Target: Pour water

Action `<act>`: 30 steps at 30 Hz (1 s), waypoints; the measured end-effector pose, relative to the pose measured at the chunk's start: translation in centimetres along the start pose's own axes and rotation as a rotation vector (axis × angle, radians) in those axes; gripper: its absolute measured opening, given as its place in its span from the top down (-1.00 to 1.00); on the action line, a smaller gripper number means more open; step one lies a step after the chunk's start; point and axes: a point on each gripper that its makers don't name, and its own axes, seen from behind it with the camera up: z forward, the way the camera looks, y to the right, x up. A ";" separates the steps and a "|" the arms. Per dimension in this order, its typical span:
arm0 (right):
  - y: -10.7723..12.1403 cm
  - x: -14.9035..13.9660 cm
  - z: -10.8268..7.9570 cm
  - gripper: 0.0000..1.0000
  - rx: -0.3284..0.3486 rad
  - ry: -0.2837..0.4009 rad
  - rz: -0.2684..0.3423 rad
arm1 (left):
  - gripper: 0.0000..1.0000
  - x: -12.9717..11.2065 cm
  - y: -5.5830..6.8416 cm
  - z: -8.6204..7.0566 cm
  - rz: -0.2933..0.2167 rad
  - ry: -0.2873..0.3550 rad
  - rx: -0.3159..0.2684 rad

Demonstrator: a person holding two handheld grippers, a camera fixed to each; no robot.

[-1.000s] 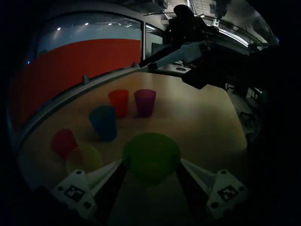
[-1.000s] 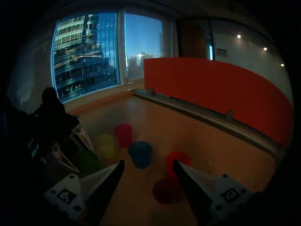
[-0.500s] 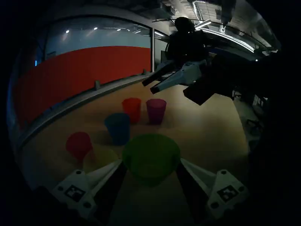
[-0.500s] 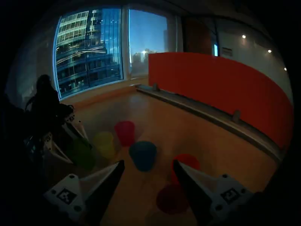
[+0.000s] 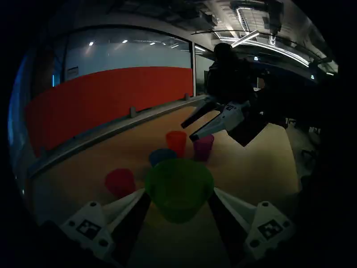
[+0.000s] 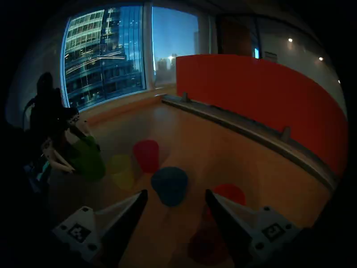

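Dim, underexposed room; blue dusk light thru window (image 6: 107, 53), ceiling strip lights (image 5: 250, 38) glow; fisheye bends edges.

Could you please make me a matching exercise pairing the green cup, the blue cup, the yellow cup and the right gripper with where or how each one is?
Things:
1. green cup
2. blue cup
3. yellow cup
4. right gripper

Places or states:
A. open, holding nothing
B. on the table, between the green cup and the red cup
C. gripped by the left gripper
D. on the table, just ahead of the open jaws in the right gripper view

Pairs: 1-C, 2-D, 3-B, 4-A
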 end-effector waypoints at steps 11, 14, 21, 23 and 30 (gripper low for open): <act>-0.6 -0.9 2.3 -0.99 -0.001 -0.043 -0.028 | -0.70 0.6 -2.1 -1.8 -0.006 0.024 0.062; -0.7 -1.2 2.8 -0.99 -0.003 -0.057 -0.036 | -0.70 0.8 -2.9 -2.3 -0.009 0.032 0.082; -0.9 -1.9 4.2 -0.99 -0.007 -0.086 -0.045 | -0.70 1.0 -4.8 -3.5 -0.030 0.046 0.125; -1.0 -2.0 4.6 -0.99 -0.005 -0.093 -0.045 | -0.70 0.9 -5.2 -3.8 -0.034 0.047 0.135; -1.1 -2.6 5.7 -0.99 -0.006 -0.115 -0.056 | -0.70 0.4 -6.2 -4.5 -0.036 0.041 0.160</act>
